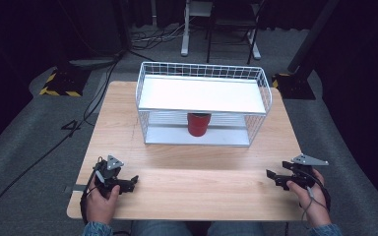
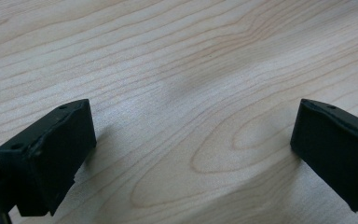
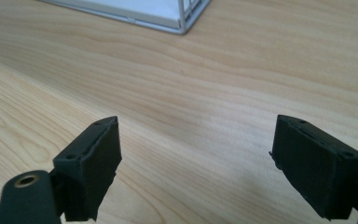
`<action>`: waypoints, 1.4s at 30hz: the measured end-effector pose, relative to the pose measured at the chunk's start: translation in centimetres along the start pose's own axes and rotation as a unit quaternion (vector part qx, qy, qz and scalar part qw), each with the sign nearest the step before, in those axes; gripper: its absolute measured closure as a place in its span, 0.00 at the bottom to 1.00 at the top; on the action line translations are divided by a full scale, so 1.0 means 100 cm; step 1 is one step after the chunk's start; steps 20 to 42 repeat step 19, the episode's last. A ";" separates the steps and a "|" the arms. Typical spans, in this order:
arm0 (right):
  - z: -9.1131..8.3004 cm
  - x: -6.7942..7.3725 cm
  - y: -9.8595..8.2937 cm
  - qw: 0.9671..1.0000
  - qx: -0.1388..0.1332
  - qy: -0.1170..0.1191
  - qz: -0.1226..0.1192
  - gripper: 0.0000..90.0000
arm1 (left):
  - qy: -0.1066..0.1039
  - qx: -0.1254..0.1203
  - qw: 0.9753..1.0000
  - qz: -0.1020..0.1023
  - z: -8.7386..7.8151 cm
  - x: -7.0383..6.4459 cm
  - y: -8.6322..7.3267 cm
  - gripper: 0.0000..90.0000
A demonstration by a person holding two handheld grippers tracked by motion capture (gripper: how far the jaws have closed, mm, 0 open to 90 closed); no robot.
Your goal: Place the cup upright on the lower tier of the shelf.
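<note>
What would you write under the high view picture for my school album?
Two hands rest open grippers, left and right, on a wooden table before a wire shelf holding a red can.

- Grey carpet floor [image 1: 24, 142] is seen around a light wooden table [image 1: 192, 187] at frame centre.
- Black cables [image 1: 39, 157] are laid across the floor at left.
- Yellow-black striped bases [image 1: 61, 83] are placed at upper left and upper right.
- White furniture legs [image 1: 185, 29] are shown at top centre against dark surroundings.
</note>
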State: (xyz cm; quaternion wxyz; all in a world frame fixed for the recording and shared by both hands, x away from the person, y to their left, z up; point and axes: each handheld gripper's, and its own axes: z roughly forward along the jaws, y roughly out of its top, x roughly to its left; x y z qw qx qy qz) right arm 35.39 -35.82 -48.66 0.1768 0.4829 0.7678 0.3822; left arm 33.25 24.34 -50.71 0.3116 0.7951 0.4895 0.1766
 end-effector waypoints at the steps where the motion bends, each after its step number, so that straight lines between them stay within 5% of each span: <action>1: 0.001 -0.001 -0.002 1.000 0.003 0.000 0.002 0.18 | 0.000 0.000 1.000 0.000 0.000 0.000 0.000 0.00; 10: 0.007 -0.006 -0.016 1.000 0.006 -0.016 -0.005 0.18 | 0.000 0.000 1.000 -0.002 0.000 0.000 0.000 0.00; 14: 0.009 -0.004 -0.016 0.998 0.019 -0.035 -0.040 0.17 | 0.000 0.000 1.000 -0.002 0.000 -0.001 0.000 0.00; 42: 0.009 -0.004 -0.016 0.998 0.018 -0.036 -0.039 0.17 | 0.000 0.000 1.000 -0.002 0.000 -0.001 0.000 0.00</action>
